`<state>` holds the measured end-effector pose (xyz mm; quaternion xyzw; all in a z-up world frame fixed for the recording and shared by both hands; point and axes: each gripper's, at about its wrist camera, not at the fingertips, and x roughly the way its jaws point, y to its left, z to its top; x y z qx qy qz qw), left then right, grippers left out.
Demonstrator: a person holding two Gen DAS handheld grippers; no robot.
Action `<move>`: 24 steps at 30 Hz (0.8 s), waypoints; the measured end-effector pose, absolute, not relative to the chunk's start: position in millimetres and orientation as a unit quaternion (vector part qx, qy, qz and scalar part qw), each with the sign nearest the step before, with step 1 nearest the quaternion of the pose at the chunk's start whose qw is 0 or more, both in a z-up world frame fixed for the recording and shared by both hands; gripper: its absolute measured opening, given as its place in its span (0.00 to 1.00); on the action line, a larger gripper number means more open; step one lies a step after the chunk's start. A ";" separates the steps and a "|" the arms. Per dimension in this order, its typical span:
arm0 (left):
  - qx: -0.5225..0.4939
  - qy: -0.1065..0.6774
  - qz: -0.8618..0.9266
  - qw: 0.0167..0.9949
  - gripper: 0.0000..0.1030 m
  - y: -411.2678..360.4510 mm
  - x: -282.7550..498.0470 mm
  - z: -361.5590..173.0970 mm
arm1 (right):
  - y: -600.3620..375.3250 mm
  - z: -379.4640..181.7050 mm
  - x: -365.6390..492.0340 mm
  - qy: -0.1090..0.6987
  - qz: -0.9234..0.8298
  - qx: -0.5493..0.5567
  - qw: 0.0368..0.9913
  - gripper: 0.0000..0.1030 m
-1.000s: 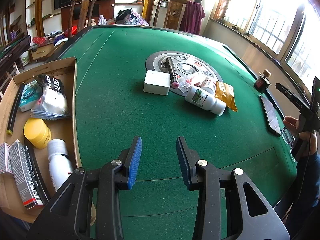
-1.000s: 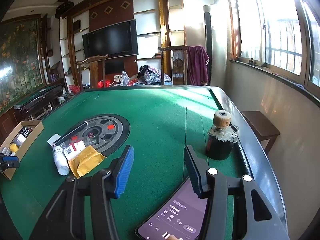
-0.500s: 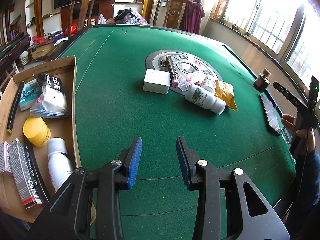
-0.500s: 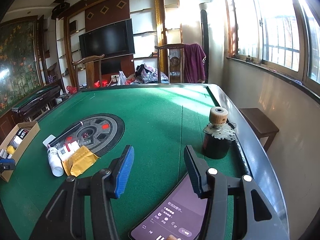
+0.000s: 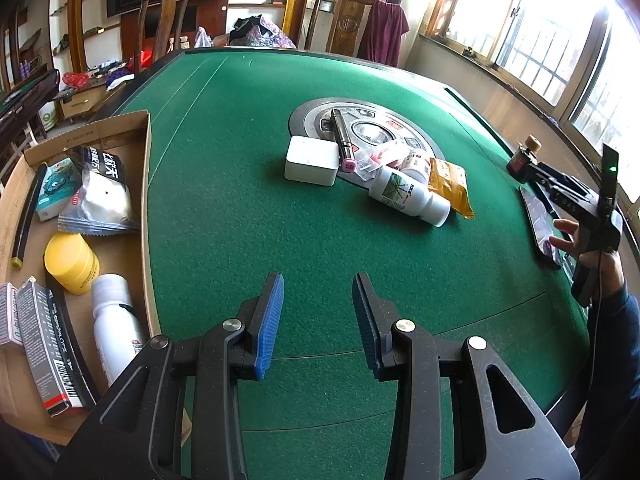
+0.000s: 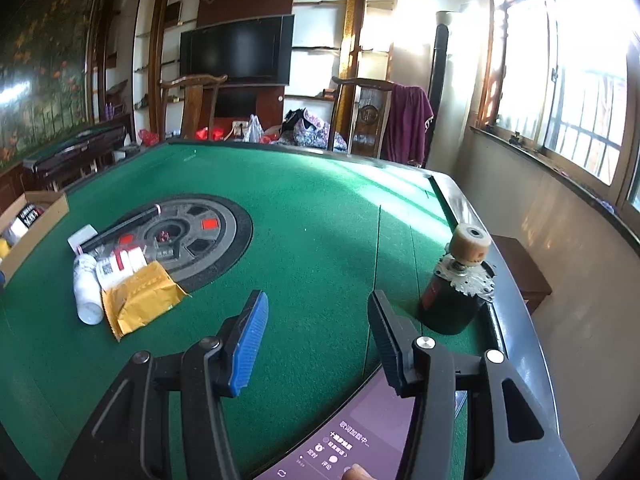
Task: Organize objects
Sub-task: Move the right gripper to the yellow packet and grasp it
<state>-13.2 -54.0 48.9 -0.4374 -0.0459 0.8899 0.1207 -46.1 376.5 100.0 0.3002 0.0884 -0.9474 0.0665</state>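
The left gripper (image 5: 318, 320) hangs over the green table (image 5: 240, 220). Its two blue pads are a little apart, and there is nothing between them. Only bare green felt lies under them.

To the left of this gripper sits a cardboard box (image 5: 146, 184). In it are a yellow jar (image 5: 71, 263), a white bottle (image 5: 114, 328), a silver bag (image 5: 100, 196) and a long grey carton (image 5: 46, 348).

Ahead of the gripper, well apart from it, is a small pile by the round grey disc (image 5: 372, 132) in the middle of the table. There is a white block (image 5: 312, 161), a dark pen (image 5: 342, 138), another white bottle (image 5: 408, 196) lying on its side, and a yellow packet (image 5: 450, 188) touching it.

The right gripper (image 6: 318, 336) is also open, with its pads a bit wider apart, and it holds nothing. A phone (image 6: 356, 436) with a lit screen lies just under it, near the table edge. A fingertip (image 6: 358, 472) touches the screen. To the right of this gripper stands a dark motor (image 6: 456, 296) with a tan wheel on top. The pile is off to its left.
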 end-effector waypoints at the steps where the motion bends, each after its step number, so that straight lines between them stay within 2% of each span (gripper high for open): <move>1: -0.437 -0.046 0.890 0.120 0.34 -54.0 -13.3 48.7 | 377.5 97.7 -49.3 0.094 -0.946 0.305 0.059 0.51; 5: -0.438 -0.046 0.890 0.120 0.34 -53.0 -13.2 48.1 | 392.5 107.5 -44.6 0.073 -0.959 0.272 0.015 0.51; 9: -0.439 -0.044 0.889 0.120 0.34 -51.3 -14.3 48.2 | 403.4 133.3 -24.1 0.014 -0.973 0.226 0.032 0.51; 15: -0.441 -0.043 0.888 0.123 0.34 -48.0 -14.1 49.3 | 382.7 133.0 -12.7 -0.049 -0.960 0.249 0.119 0.51; 21: -0.448 -0.042 0.883 0.129 0.34 -44.2 -12.6 46.2 | 325.2 118.5 -14.2 -0.032 -0.939 0.295 0.171 0.61; 24: -0.449 -0.042 0.883 0.132 0.34 -43.6 -10.4 46.2 | 311.2 107.2 -30.7 -0.077 -0.921 0.340 0.171 0.65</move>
